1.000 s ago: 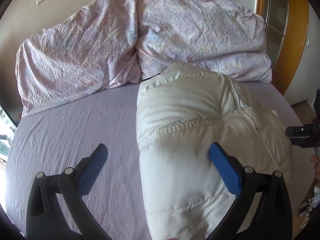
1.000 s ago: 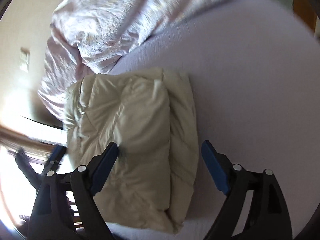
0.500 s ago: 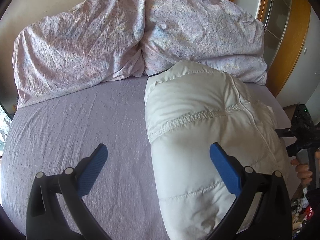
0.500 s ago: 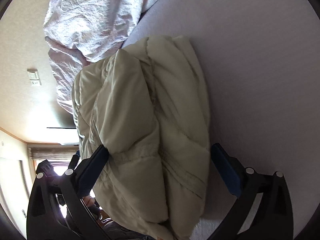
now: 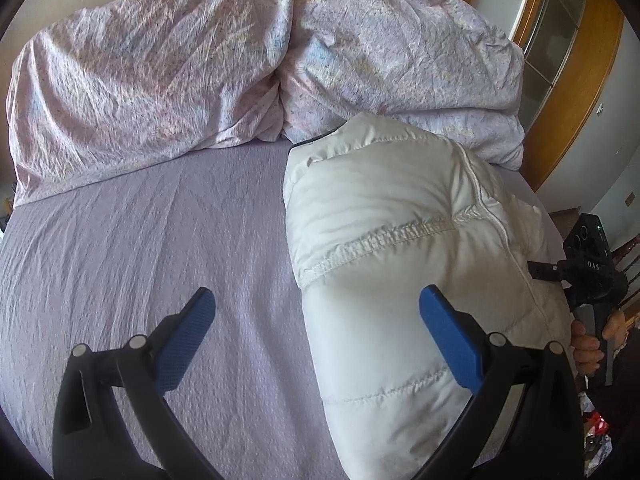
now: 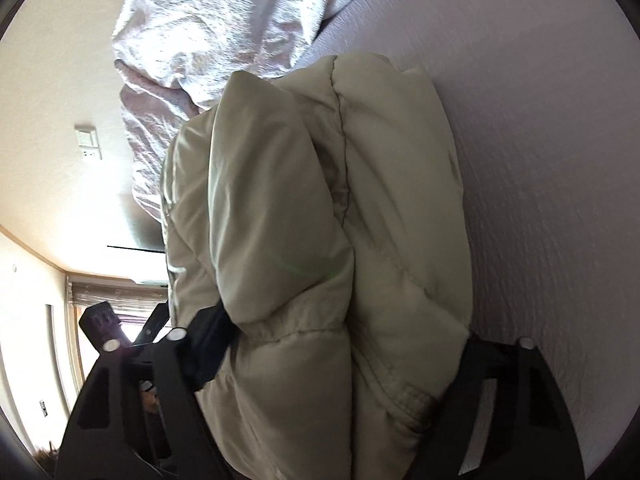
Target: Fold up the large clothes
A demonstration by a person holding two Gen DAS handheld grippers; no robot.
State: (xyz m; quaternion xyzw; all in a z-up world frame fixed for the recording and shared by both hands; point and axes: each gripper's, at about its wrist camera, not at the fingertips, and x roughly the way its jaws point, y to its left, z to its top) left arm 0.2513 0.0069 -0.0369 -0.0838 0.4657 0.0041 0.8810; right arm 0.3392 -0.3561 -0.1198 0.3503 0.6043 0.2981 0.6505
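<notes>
Item: folded white puffer jacket (image 5: 400, 264), right of frame, on the bed (image 5: 160, 240). Right claw (image 6: 332, 364) has just been closing, now pinching its bulk; left claw (image 5: 316, 336) wide, empty. Risk: slippery padding springs free, fold unrolls.

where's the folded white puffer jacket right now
The folded white puffer jacket lies on the lilac bed sheet, right of centre in the left wrist view, its far end against the crumpled floral duvet.
</notes>
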